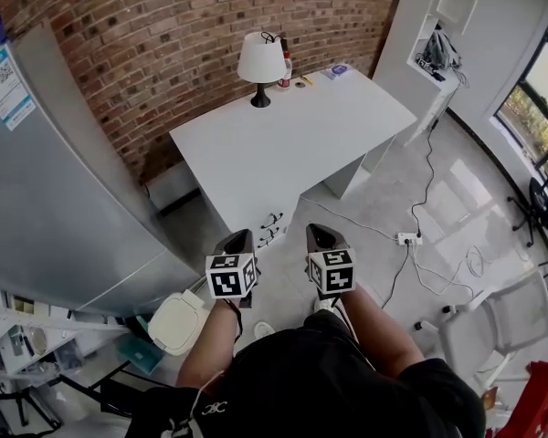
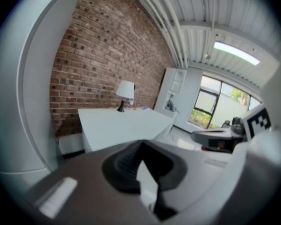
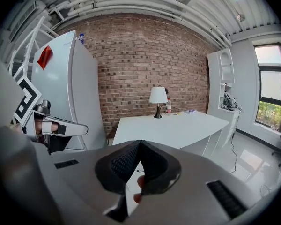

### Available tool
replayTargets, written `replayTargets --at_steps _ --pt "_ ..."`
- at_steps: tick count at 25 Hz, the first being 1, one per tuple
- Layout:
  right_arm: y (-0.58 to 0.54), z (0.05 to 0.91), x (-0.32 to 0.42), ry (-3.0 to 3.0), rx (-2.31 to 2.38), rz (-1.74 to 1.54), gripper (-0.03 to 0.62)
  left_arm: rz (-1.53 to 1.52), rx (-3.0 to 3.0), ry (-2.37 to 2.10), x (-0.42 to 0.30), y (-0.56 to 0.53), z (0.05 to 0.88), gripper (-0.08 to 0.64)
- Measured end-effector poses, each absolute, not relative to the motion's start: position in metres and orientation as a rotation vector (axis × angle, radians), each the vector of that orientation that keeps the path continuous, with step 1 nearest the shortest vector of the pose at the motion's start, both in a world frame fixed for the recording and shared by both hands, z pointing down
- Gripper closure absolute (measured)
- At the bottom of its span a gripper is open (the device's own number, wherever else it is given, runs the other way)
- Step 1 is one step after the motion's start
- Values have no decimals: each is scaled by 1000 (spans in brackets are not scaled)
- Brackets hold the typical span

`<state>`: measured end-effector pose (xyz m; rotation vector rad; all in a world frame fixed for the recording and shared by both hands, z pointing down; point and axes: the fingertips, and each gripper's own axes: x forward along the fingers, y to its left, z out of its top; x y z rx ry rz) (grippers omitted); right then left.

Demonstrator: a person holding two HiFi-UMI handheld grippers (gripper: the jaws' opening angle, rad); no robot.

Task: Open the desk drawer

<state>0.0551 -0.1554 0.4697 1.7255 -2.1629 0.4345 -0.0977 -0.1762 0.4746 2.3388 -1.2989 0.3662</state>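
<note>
A white desk (image 1: 283, 135) stands against the brick wall ahead of me, also seen in the left gripper view (image 2: 117, 121) and the right gripper view (image 3: 168, 125). Under its near edge, dark drawer handles (image 1: 271, 227) show on the front. My left gripper (image 1: 238, 239) and right gripper (image 1: 321, 234) are held side by side short of the desk, touching nothing. Each has its jaws closed together with nothing between them, as seen in the left gripper's (image 2: 141, 144) and the right gripper's (image 3: 140, 143) own views.
A table lamp (image 1: 261, 62), a bottle (image 1: 285, 67) and small items sit at the desk's far end. A grey fridge (image 1: 64, 199) stands to the left. A power strip (image 1: 408, 239) with cables lies on the floor at right, near a white chair (image 1: 502, 322).
</note>
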Motion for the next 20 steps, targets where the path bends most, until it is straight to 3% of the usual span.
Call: replayTargets --at_steps 20 --pt "-221 508 55 -2194 1348 190 601 358 2119 -1475 -101 -196 500 563"
